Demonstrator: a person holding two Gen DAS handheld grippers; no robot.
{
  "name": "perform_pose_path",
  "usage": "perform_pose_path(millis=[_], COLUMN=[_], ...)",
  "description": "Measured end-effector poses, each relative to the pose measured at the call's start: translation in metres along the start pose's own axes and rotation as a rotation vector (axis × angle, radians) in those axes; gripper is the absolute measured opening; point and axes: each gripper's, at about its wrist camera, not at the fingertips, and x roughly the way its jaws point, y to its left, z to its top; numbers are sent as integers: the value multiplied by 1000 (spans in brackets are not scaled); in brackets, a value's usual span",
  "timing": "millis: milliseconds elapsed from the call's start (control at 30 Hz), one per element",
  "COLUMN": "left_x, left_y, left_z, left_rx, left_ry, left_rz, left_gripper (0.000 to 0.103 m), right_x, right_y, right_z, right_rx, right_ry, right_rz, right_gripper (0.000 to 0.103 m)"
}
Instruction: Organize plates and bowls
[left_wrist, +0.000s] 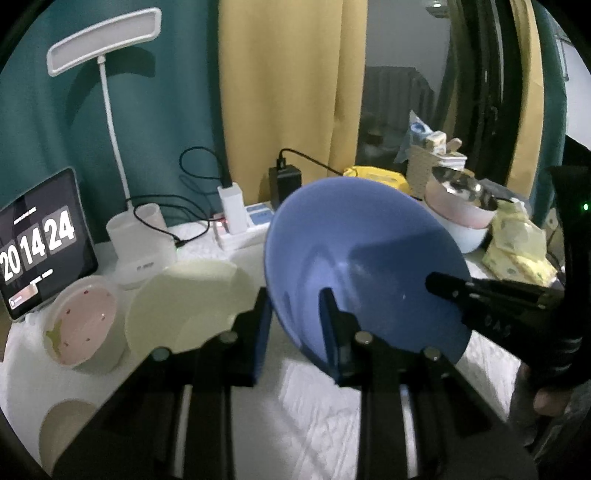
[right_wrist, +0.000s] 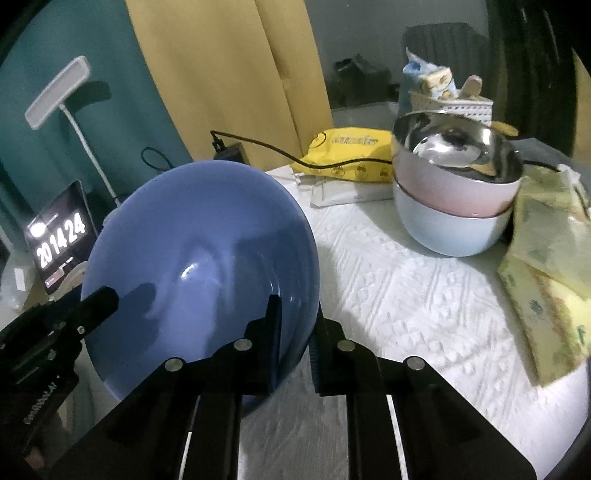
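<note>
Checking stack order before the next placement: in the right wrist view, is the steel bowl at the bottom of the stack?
No: the steel bowl sits on top, nested in the pink bowl, which rests in the white bowl.

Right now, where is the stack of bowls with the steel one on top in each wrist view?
Left wrist: stack of bowls sits far right of centre, behind the blue bowl.
Right wrist: stack is upper right, large, on the white cloth.
Shared landmark: the clock screen reading 20 14 24, at the left in both.
</note>
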Motion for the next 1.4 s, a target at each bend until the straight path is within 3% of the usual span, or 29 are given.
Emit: perform_pose_path(millis=[700,1400], left_x=[-86,-108], left_y=[17,31], left_z=[-53,-100], left_rx=[-37,-63], left_ry=[-16,61], left_rz=[-36,-80], left_gripper=[27,27], right_x=[-82,-98], right_y=[40,64], right_z=[-49,-92], right_rx=[-16,-9], right_ry=[-28,55], right_rz=[10,-16], right_gripper=[15,19])
